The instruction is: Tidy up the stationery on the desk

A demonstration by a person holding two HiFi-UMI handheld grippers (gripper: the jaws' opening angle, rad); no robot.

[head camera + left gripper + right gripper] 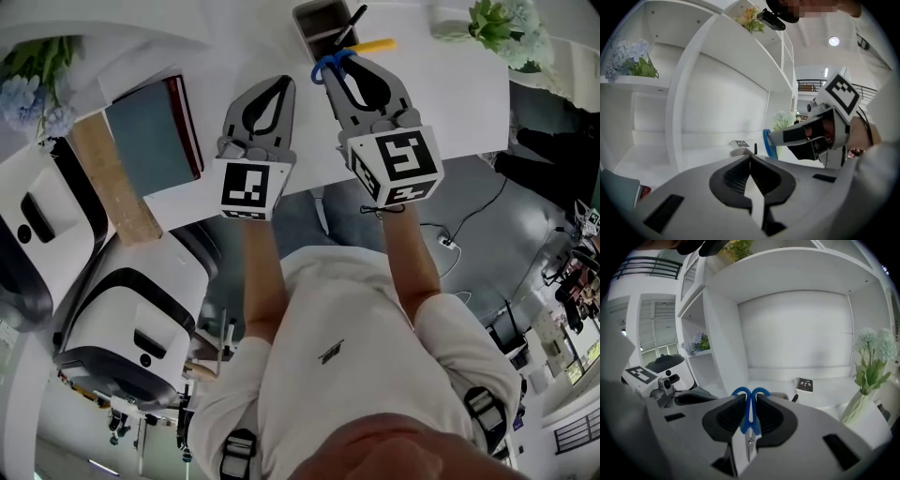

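Scissors (749, 420) with blue handles sit pinched in the right gripper (749, 401). Its pads clamp just below the two handle loops, which poke out past the jaw tips at 12 o'clock. The metal blades point back toward the gripper's body at 6 o'clock. In the head view this gripper is raised over the white desk (441, 89). A grey pen holder (305, 28) stands just beyond its tips at 12 o'clock, with a black pen (352, 23) in it and a yellow pencil (375, 45) at its 4 o'clock edge. The left gripper (279, 86) hangs beside the right one, at its 9 o'clock, jaws pressed together with nothing between them. A teal notebook (150, 136) lies on the desk at 9 o'clock from the left gripper. A small black notepad (804, 384) rests on the shelf floor behind the holder.
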